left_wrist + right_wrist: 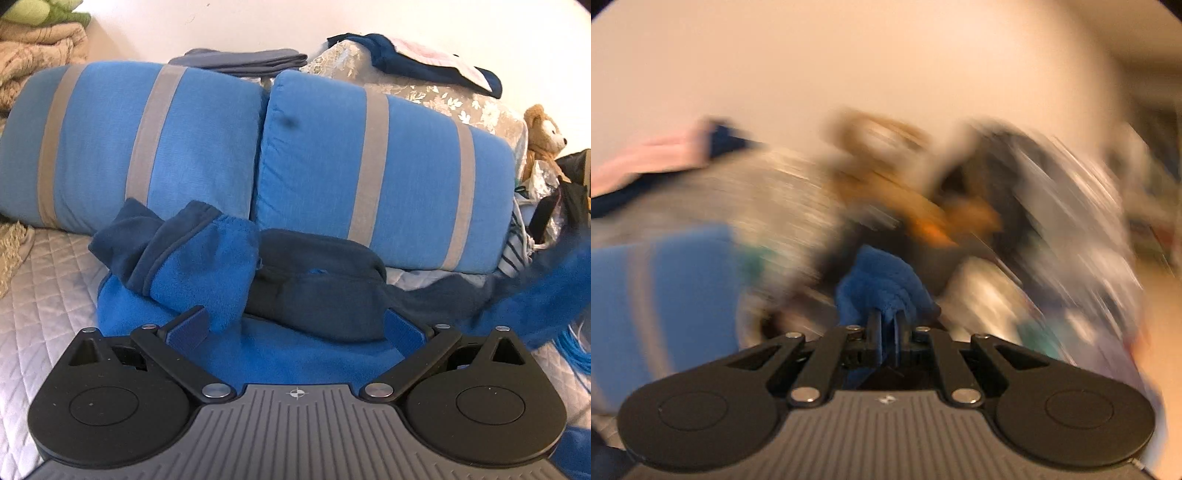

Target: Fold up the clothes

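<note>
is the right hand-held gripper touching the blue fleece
Touching. The right wrist view shows the right hand-held gripper shut, with blue fleece pinched between its fingers.

I see a bed with a pale quilted cover (44,280) spreading out under my left gripper (295,325). A blue fleece garment (258,347) lies crumpled on it straight ahead of that gripper and partly beneath it. Beyond the garment, two blue cushions with grey stripes stand side by side on the bed, one ahead to the left (110,147) and one ahead to the right (406,177). The right wrist view is too blurred to add anything.
</note>
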A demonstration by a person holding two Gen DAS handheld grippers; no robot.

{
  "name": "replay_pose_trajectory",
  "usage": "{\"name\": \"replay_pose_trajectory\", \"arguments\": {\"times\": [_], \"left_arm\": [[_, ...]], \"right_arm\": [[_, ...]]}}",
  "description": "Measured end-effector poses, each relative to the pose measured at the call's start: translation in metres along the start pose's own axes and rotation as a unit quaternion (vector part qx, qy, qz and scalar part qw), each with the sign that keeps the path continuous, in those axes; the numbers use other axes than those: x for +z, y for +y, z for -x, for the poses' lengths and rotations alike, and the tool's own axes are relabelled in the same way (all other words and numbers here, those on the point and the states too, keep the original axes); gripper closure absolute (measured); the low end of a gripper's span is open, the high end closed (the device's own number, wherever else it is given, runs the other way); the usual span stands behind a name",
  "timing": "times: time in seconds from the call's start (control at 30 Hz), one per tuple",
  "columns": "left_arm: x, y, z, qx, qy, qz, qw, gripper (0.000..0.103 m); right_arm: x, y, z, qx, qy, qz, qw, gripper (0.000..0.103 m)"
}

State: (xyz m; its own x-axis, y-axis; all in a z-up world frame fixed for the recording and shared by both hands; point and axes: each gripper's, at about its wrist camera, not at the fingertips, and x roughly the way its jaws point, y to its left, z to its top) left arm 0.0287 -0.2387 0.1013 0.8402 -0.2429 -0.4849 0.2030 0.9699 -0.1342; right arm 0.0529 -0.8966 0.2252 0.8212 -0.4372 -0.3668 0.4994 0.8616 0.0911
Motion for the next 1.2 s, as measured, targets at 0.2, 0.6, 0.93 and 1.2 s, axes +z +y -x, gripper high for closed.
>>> {"name": "replay_pose_trajectory", "arguments": {"times": [0.2,0.6,0.93,1.2], "left_arm": [[-0.002,-0.001,-0.002,0.005,0.008,-0.003,0.9999,0.0],[-0.005,-0.003,-0.005,0.011,0.022,-0.014,0.9996,0.0],[-0.004,-0.002,-0.006,0.01,0.026,-0.013,0.9995,0.0],[-0.004,-0.002,-0.005,0.008,0.024,-0.011,0.9996,0.0]], "right_arm": [[-0.062,-0.066,-0.012,-0.045,0.046,-0.09,0.994,0.097],[-0.103,-0.059,-0.014,-0.142,0.096,-0.053,0.984,0.083],[-0.107,-0.034,0.009,-0.11,0.081,0.012,0.991,0.013],[-0.109,-0.004,0.04,-0.098,0.034,0.07,0.992,0.003]]}}
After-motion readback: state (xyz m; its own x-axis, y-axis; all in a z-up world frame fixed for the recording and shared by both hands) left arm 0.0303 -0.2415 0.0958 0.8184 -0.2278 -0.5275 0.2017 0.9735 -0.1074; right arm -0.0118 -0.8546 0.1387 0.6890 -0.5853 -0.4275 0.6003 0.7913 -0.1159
